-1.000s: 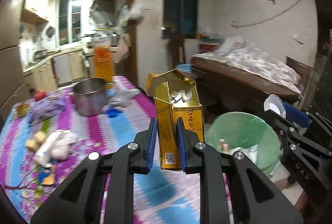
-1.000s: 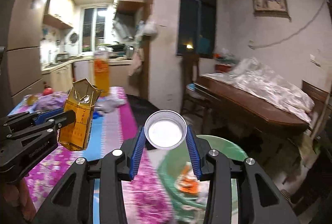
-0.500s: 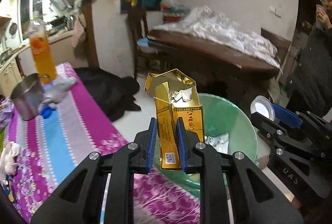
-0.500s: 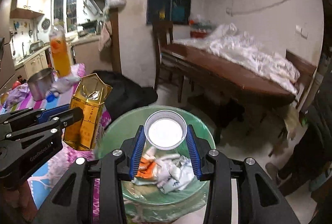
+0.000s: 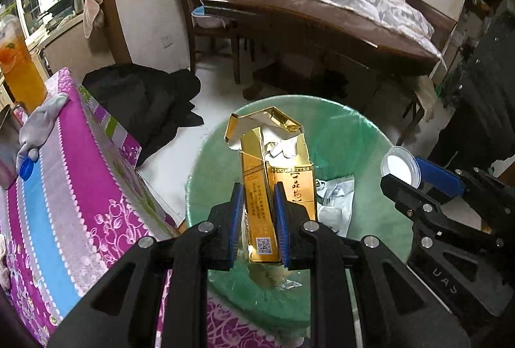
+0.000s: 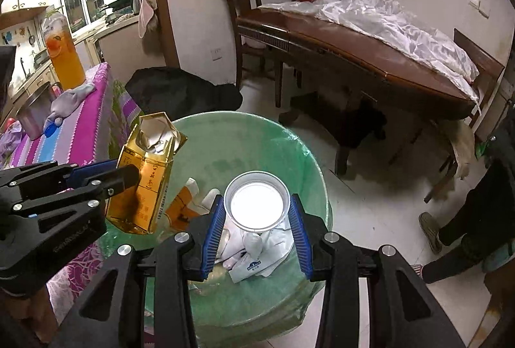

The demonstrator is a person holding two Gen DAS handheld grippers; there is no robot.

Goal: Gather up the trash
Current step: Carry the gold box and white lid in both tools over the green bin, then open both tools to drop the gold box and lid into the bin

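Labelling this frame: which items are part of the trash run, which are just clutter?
Job:
gold cigarette pack in left gripper
white lid in right gripper
green bin

Clutter:
orange drink bottle
blue cap
steel pot

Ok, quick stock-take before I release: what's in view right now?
cigarette carton: one, gold, torn open, above the bin
lid: one, white, above the bin
bin: one, green-lined, on the floor, paper trash inside
tablecloth: one, magenta and blue, beside the bin
drink bottle: one, orange, on the table
blue cap: one, on the table
left gripper: shut on the cigarette carton
right gripper: shut on the lid
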